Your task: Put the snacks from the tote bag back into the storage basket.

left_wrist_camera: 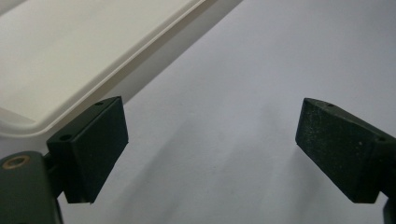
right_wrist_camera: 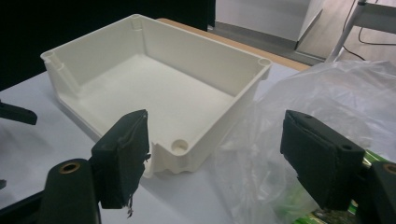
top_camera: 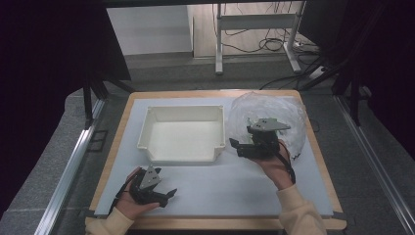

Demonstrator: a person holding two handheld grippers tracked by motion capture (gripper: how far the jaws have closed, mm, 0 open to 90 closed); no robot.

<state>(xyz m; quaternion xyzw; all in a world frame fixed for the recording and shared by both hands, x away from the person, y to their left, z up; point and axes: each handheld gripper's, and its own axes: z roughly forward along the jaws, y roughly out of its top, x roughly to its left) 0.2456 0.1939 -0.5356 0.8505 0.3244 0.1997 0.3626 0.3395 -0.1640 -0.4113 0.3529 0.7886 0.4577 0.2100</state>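
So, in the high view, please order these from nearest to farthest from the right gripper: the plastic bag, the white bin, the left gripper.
From the right gripper:
1. Plastic bag: directly beneath and behind it.
2. White bin: just to its left.
3. Left gripper: far across, near the table's front left edge.

- No text, label, brand, number or sign is showing readably in any view.
- The green thing inside the bag is maybe carrying some print, but it is showing too small and too hidden to read.
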